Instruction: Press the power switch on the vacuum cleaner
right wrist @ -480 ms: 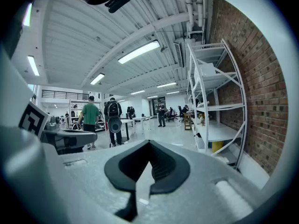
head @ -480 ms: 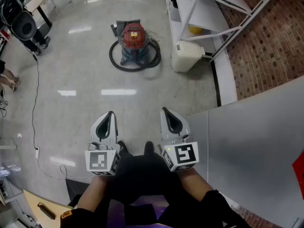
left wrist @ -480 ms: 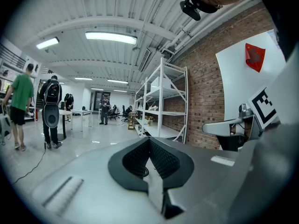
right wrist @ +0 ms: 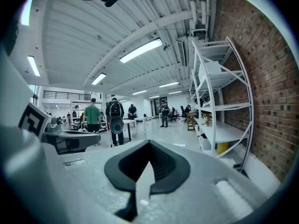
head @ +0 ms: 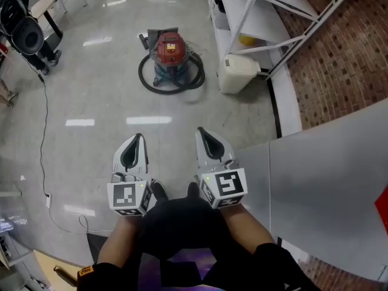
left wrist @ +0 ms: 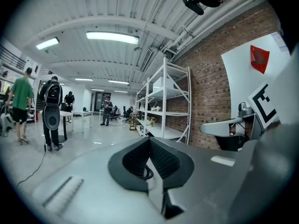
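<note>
The vacuum cleaner [head: 171,54] stands on the pale floor some way ahead in the head view: red top, blue base, a black hose coiled around it. No switch can be made out at this distance. My left gripper [head: 138,137] and right gripper [head: 200,131] are held side by side low in that view, both pointing toward the vacuum and well short of it. Both are shut with nothing between the jaws. The left gripper [left wrist: 150,139] view and the right gripper [right wrist: 149,143] view look level across the room and do not show the vacuum.
White shelving [head: 254,8] runs along the brick wall [head: 342,59] on the right, with a white bin [head: 237,71] beside the vacuum. A grey panel [head: 327,180] stands close on my right. A cable [head: 43,132] trails along the floor at left. People [right wrist: 112,120] stand far off.
Both grippers sit a little higher in the head view, a short way closer to the vacuum. Their jaws have stayed shut.
</note>
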